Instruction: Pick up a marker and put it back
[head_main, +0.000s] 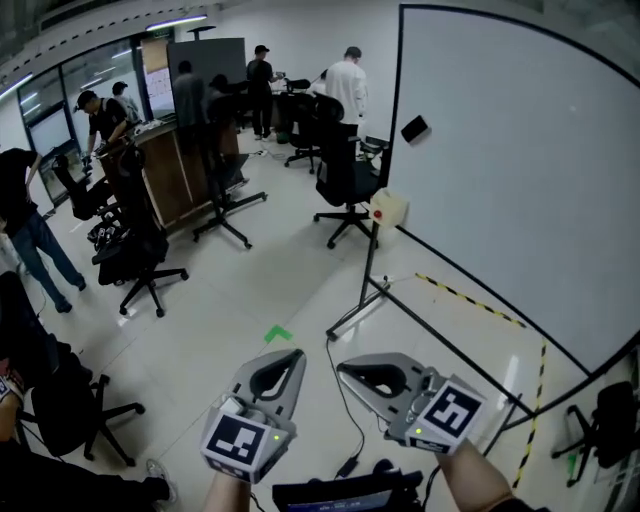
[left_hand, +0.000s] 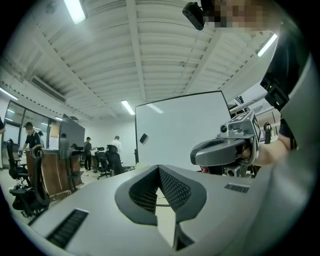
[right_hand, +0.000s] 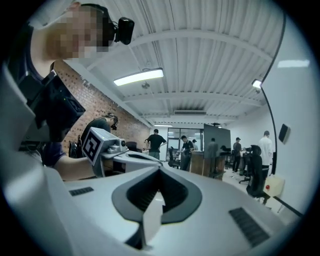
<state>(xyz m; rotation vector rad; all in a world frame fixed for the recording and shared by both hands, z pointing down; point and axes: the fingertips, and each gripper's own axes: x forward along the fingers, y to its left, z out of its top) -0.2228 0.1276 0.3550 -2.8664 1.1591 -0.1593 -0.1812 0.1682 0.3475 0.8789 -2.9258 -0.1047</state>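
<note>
Grey left gripper (head_main: 296, 353) and right gripper (head_main: 342, 366) are closed, empty (no marker visible), held low facing the large white whiteboard (head_main: 520, 180), presumably pre-approach.

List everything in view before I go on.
whiteboard: one, white with black frame, right side
eraser: one, black, on the whiteboard's upper left
box with red button: one, cream, by the whiteboard stand
office chairs: at least five, black, across the floor
wooden counter: one, brown, left rear
people: at least six, at the back and left
floor arrow: one, green, near centre
hazard tape: yellow-black, floor below the whiteboard
marker: none in view
left gripper: grey, shut, empty
right gripper: grey, shut, empty
</note>
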